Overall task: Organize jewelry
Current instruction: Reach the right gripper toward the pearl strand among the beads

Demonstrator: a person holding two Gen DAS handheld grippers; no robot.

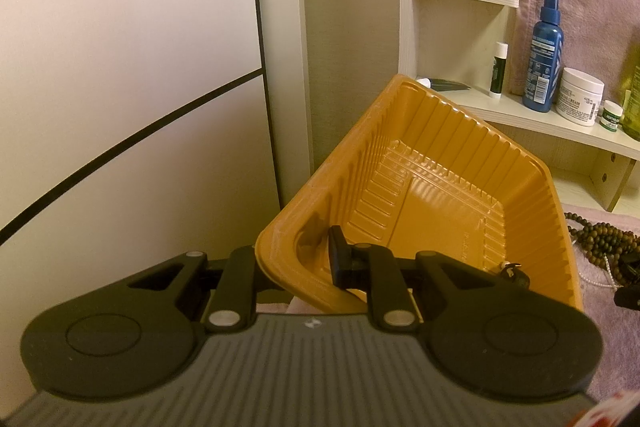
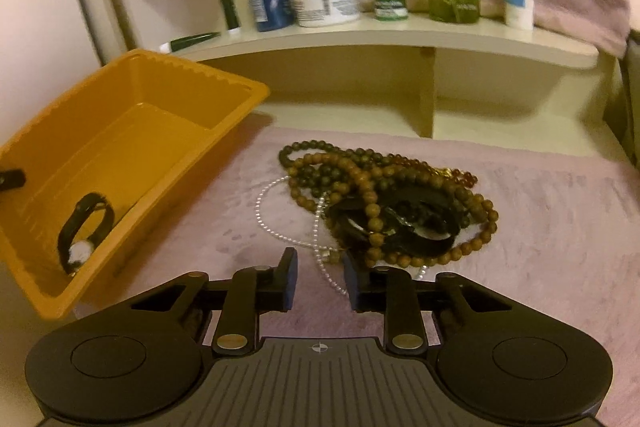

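Our left tool [image 1: 296,267] is clamped on the near wall of the ribbed orange plastic tray [image 1: 436,163], holding it tilted up off the pink cloth-covered desk [image 2: 540,211]; its outer finger is mostly hidden behind the tray wall. Inside the tray lies a black-strapped watch [image 2: 82,231], its face only a pale blur. Our right tool [image 2: 319,281] hovers with its jaws apart, gripping nothing, a thin white pearl strand [image 2: 276,227] running between them. Just beyond sits the tangled heap of brown wooden bead necklaces [image 2: 384,195], over dark pieces we cannot identify.
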